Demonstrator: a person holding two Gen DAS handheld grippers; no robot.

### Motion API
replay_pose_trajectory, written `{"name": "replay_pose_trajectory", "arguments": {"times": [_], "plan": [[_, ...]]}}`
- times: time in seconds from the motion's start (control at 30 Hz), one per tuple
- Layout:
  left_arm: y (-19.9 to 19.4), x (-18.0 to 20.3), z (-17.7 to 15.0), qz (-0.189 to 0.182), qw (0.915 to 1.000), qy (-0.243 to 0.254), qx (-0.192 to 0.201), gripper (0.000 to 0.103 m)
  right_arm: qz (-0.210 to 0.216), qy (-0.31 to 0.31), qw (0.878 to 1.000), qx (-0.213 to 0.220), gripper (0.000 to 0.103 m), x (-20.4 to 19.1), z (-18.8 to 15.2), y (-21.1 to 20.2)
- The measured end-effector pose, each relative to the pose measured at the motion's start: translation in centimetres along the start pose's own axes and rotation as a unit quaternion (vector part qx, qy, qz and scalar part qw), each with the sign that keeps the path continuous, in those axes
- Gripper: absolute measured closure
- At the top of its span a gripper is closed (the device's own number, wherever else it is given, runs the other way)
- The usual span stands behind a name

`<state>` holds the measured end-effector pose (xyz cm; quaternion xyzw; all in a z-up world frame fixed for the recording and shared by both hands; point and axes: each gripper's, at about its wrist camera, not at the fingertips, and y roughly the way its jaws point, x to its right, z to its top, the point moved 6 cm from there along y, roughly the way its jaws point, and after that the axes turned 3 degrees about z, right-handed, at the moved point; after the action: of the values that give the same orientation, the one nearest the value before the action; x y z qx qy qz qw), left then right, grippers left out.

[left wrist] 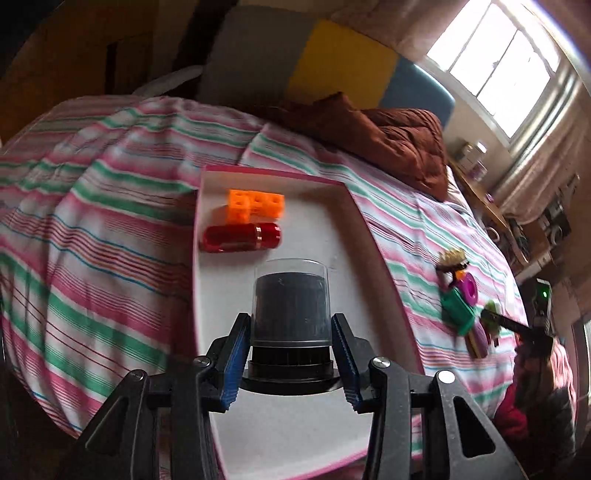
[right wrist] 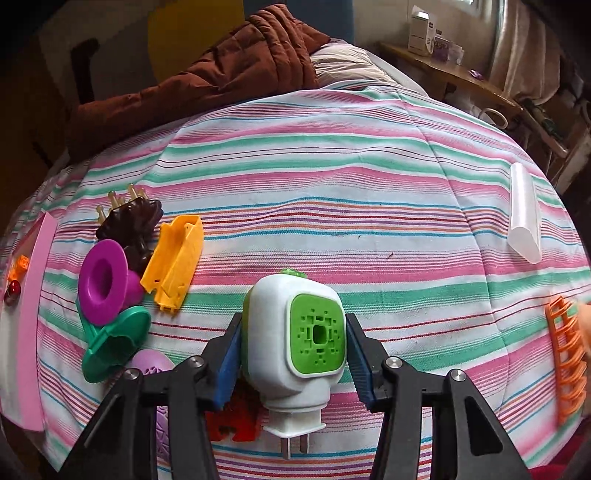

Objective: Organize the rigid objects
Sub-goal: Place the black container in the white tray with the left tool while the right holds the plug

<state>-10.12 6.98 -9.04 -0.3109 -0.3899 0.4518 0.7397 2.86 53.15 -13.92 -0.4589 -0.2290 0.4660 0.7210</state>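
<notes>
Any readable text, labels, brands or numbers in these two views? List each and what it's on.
None can be read.
White box on the wooden side table: carries dark print, too small and blurred to read.
White-and-green plug-in device: only a cut-out vent pattern on its green face, no lettering.
Toys and white tray: no visible markings.
</notes>
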Motion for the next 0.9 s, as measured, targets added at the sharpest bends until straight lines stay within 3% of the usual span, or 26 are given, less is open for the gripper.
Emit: {"name": "replay_pose_trajectory", "arguments": {"times": [0.4, 0.73, 0.9], "plan": [[3.5, -0.3, 0.4, 0.058, 0.9978, 0.024, -0.024, 0.059, -0.006, -0.012, 1.000, 0.000, 0.051, -0.1, 0.2, 0.2], [5.7, -1.0, 4.1, 0.124, 0.9904, 0.061, 0.005, 0.059, -0.014, -0.018, 1.000, 0.001, 0.051, -0.3, 0.2, 0.2], [5.6, -1.2, 4.6, 0.126, 0.9903, 0.060, 0.001, 0.054, -0.015, -0.019, 1.000, 0.001, 0.051, -0.3, 0.3, 0.2]]}}
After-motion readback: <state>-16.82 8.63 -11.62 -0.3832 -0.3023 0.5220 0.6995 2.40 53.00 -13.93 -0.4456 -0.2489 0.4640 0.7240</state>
